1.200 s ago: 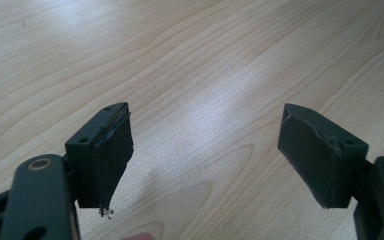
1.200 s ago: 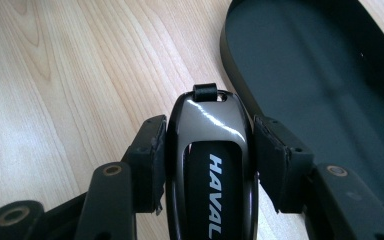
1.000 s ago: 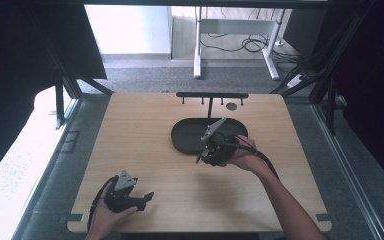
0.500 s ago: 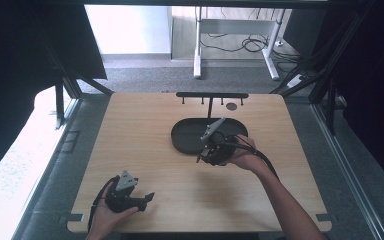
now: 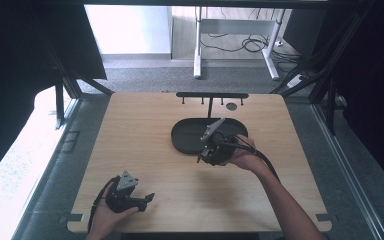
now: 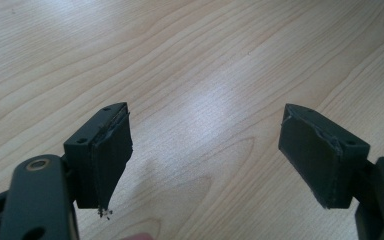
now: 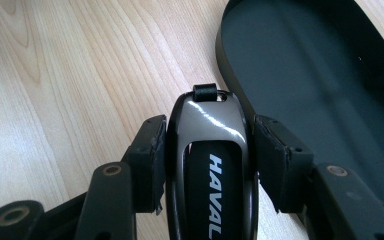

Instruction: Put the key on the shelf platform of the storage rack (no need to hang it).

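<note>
A glossy dark car key fob (image 7: 211,165) marked HAVAL sits clamped between the two pads of my right gripper (image 7: 209,145), which is shut on its sides. Its small loop end points toward the rim of the black oval tray (image 7: 320,75). From above, the right gripper (image 5: 215,149) hovers at the near edge of that tray (image 5: 187,134) in the middle of the wooden table. My left gripper (image 5: 130,196) rests near the front left of the table; its jaws (image 6: 205,155) stand wide open over bare wood with nothing between them.
A black rack with several small hooks (image 5: 211,95) stands behind the tray near the table's far edge, beside a small dark round disc (image 5: 231,106). Dark frame legs (image 5: 60,95) flank the table; a white desk frame and cables (image 5: 240,42) lie beyond.
The right gripper with the key fob has shifted very slightly at the tray's near edge. The left gripper has stayed put.
</note>
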Demonstrator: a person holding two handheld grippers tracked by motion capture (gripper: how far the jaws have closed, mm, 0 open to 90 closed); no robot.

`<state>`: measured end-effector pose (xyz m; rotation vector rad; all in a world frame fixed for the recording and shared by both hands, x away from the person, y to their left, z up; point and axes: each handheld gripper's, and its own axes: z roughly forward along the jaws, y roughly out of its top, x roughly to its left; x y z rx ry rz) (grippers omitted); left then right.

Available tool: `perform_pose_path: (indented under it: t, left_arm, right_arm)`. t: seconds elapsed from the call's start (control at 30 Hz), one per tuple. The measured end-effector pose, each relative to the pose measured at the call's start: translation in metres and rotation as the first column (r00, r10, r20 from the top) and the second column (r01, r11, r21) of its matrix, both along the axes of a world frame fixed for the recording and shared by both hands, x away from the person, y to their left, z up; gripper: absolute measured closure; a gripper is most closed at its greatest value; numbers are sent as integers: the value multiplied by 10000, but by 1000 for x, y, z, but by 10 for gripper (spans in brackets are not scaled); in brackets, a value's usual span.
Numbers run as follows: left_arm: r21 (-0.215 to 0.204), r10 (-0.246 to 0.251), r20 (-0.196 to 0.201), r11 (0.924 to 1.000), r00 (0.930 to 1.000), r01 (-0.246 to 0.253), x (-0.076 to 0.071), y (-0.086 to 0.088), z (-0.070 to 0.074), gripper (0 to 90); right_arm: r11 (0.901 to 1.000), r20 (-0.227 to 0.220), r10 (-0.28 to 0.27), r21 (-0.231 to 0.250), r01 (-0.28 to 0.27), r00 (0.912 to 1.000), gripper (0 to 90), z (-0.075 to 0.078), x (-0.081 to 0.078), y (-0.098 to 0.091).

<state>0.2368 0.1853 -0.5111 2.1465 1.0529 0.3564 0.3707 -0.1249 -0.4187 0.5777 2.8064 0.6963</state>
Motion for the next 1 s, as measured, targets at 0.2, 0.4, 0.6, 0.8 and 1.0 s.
perform_pose_path:
  t: [0.2, 0.4, 0.6, 0.8, 1.0]
  left_arm:
    - [38, -42, -39, 10000, 10000, 42, 0, -1, -1, 215]
    - [39, -61, -62, 10000, 10000, 61, 0, -2, -1, 214]
    - [63, -99, -115, 9999, 9999, 99, 0, -3, -3, 213]
    - [210, -204, -238, 9996, 9995, 209, 1, -6, -5, 209]
    - [312, -230, -456, 9992, 9987, 245, 1, -8, -8, 206]
  right_arm:
    - [10000, -12, 28, 25, -28, 10000, 494, -1, 1, 1]
    - [10000, -31, -31, 34, 31, 10000, 493, -2, 1, -1]
    - [9999, 12, -108, 0, 108, 9999, 493, -3, 2, -3]
    - [9999, 28, -134, 58, 133, 9999, 493, -1, 2, -5]
    - [9999, 21, -159, 48, 159, 9999, 493, -2, 4, -6]
